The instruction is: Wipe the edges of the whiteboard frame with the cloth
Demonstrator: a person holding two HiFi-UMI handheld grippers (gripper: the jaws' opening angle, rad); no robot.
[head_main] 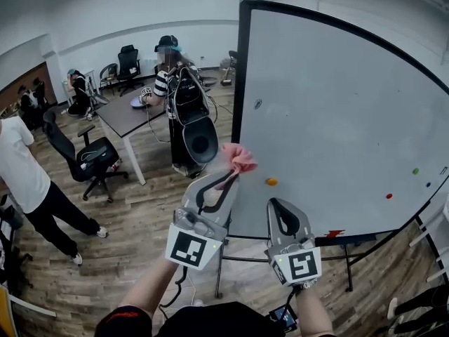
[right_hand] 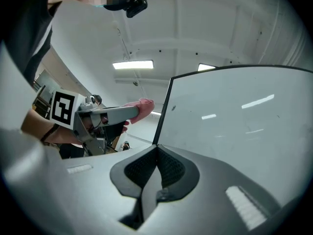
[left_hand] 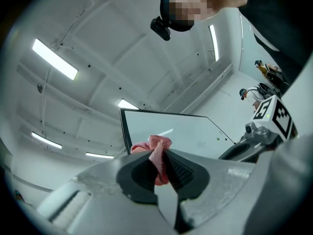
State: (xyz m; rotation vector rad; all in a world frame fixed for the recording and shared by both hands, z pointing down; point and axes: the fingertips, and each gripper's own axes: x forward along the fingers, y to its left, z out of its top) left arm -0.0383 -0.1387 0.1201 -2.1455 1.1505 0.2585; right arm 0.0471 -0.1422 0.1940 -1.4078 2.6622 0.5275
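Note:
A large whiteboard (head_main: 337, 111) with a black frame (head_main: 240, 69) stands tilted at the right. My left gripper (head_main: 228, 173) is shut on a pink cloth (head_main: 239, 158), which sits close against the frame's left edge, low down. In the left gripper view the cloth (left_hand: 157, 155) bunches out between the closed jaws, with the whiteboard (left_hand: 181, 133) behind it. My right gripper (head_main: 283, 203) is shut and holds nothing, in front of the board's lower part. The right gripper view shows the frame's left edge (right_hand: 164, 111) just past the right gripper (right_hand: 157, 151), and the cloth (right_hand: 141, 105) to its left.
Small magnets dot the whiteboard: orange (head_main: 271, 182), red (head_main: 389, 196), green (head_main: 415, 170). The board's stand (head_main: 280, 258) rests on wooden floor. A dark table (head_main: 130, 114), office chairs (head_main: 88, 156) and several people (head_main: 28, 181) fill the room to the left.

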